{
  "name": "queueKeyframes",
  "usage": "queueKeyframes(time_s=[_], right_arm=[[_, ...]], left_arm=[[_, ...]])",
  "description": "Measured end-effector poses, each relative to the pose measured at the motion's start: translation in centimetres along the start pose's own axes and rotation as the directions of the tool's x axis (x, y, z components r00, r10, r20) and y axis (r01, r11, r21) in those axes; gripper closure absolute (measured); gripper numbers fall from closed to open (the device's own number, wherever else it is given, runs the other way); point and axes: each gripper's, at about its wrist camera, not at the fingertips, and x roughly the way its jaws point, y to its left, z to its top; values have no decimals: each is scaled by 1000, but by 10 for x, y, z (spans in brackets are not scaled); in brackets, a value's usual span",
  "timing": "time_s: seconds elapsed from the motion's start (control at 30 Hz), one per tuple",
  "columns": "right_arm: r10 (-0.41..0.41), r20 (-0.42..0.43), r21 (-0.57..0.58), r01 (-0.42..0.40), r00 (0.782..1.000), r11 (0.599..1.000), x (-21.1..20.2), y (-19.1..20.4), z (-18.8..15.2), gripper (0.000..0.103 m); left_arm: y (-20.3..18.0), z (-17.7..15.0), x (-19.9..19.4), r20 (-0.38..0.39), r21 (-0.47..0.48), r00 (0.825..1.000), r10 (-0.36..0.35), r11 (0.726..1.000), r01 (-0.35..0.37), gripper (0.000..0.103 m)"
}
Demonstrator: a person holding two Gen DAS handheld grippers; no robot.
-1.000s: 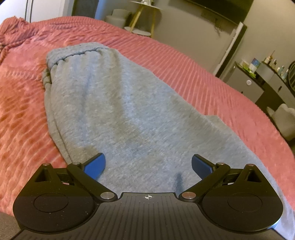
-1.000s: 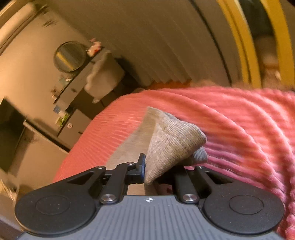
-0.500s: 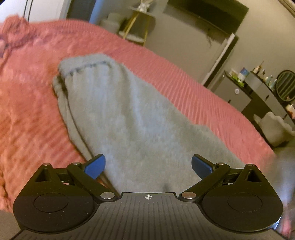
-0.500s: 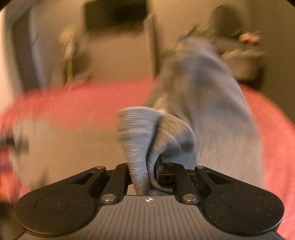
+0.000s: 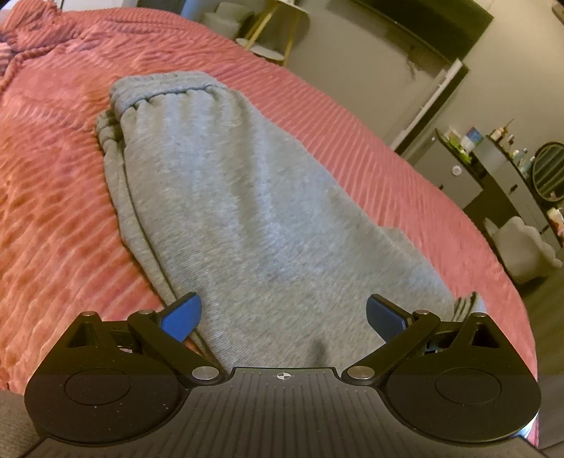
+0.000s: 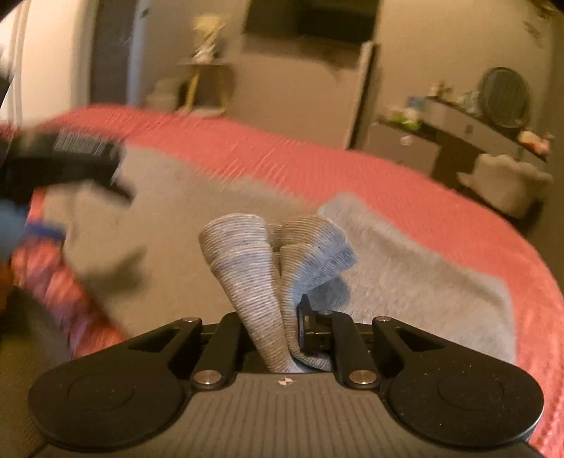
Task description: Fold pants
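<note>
Grey sweatpants point(image 5: 239, 211) lie lengthwise on the pink bedspread point(image 5: 53, 183), waistband at the far end. My left gripper point(image 5: 283, 315) hovers open over the near part of the pants, blue pads wide apart, nothing between them. In the right wrist view my right gripper point(image 6: 282, 317) is shut on the ribbed cuff point(image 6: 253, 260) of the pants, which bunches up out of the jaws. The rest of the grey pants point(image 6: 405, 274) spreads over the bed beyond it. The left gripper point(image 6: 63, 165) shows blurred at the left edge of that view.
The bedspread's edge point(image 5: 493, 253) drops off at the right. Beyond it stand a dark dresser with bottles and a round mirror point(image 5: 548, 172), a pale armchair point(image 5: 521, 246) and a gold-legged side table point(image 5: 271, 31) by the far wall.
My right gripper swung round with the cuff, from facing the bed's edge to facing across the bed over the pants. The left gripper shifted slightly and stayed open.
</note>
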Motion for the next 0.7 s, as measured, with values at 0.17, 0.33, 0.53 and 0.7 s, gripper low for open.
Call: queueKeyframes(time_s=[0.17, 0.33, 0.53, 0.7], right_arm=[[12, -24, -41, -13, 1000, 999, 5, 9, -29, 79], [223, 55, 151, -229, 973, 962, -42, -28, -20, 21], [17, 178, 522, -109, 984, 846, -76, -122, -34, 17], [-152, 36, 803, 62, 988, 593, -68, -178, -76, 17]], left_arm=[[0, 0, 2, -8, 1, 1000, 12, 1000, -12, 1], [-7, 0, 3, -23, 43, 999, 30, 999, -29, 1], [-60, -27, -13, -23, 374, 994, -109, 921, 110, 1], [-103, -72, -23, -123, 634, 966, -227, 731, 252, 1]])
